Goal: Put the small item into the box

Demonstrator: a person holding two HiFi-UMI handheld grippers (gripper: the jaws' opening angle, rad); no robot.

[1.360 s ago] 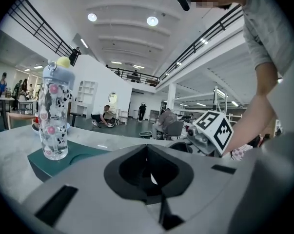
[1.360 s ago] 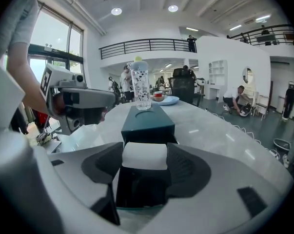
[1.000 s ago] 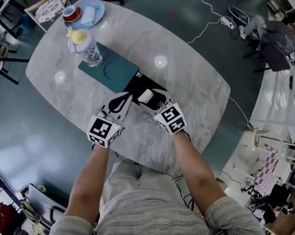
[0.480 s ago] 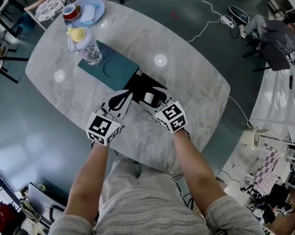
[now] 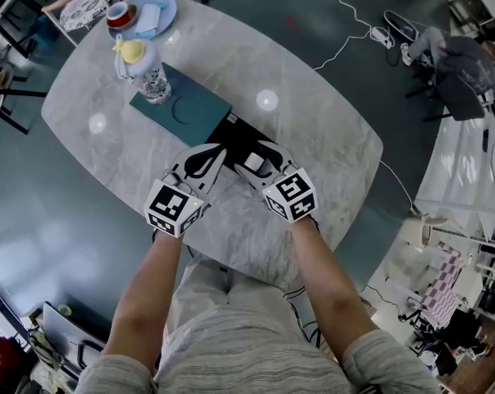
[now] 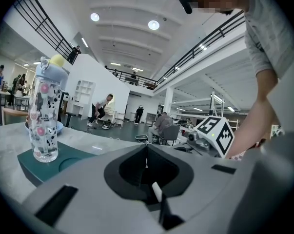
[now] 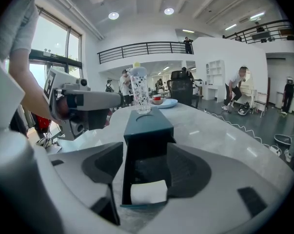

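A small white item (image 7: 148,191) lies in the black pulled-out drawer (image 7: 147,167) of a teal box (image 7: 147,123), near the drawer's front end. My right gripper (image 7: 147,179) is open, its jaws straddling the drawer without pressing on the item. In the head view the item (image 5: 253,162) shows between the right gripper's (image 5: 252,158) jaws, over the drawer (image 5: 233,133). My left gripper (image 5: 203,159) is shut with nothing in it and rests on the table just left of the drawer; its jaws (image 6: 147,152) meet at a seam.
A clear printed bottle (image 5: 145,74) with a yellow cap stands on the teal box (image 5: 194,109). A blue plate (image 5: 153,15) with a red cup sits at the marble table's (image 5: 313,130) far end. Chairs and cables lie on the floor around it.
The white item has sunk lower between the right jaws, down into the drawer. Both grippers have shifted only slightly.
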